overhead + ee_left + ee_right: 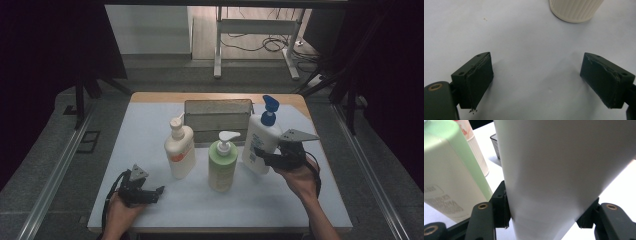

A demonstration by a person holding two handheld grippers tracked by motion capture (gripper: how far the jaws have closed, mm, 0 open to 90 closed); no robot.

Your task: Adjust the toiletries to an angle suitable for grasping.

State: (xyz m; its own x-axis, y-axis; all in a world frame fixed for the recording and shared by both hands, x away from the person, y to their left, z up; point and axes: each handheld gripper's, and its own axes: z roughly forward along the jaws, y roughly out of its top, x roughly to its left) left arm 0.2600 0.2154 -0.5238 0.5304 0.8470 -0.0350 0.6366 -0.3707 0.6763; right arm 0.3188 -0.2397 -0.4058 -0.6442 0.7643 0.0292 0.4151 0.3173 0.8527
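Note:
Three pump bottles stand on the white table top [150, 135]. A white bottle with a blue pump [261, 140] is at the right, and my right gripper [265, 156] is shut on its lower body; its white wall [564, 170] sits between the two jaws. A green bottle [222, 164] [451, 175] stands in the middle. A cream bottle with an orange label [180, 149] stands left of it; its ribbed base [575, 10] lies ahead of my left gripper [159, 191] [536, 82], which is open over bare table near the front left.
A grey wire basket [218, 119] stands at the back of the table behind the bottles. The table's front edge runs just under both hands. Metal rails flank the table left and right.

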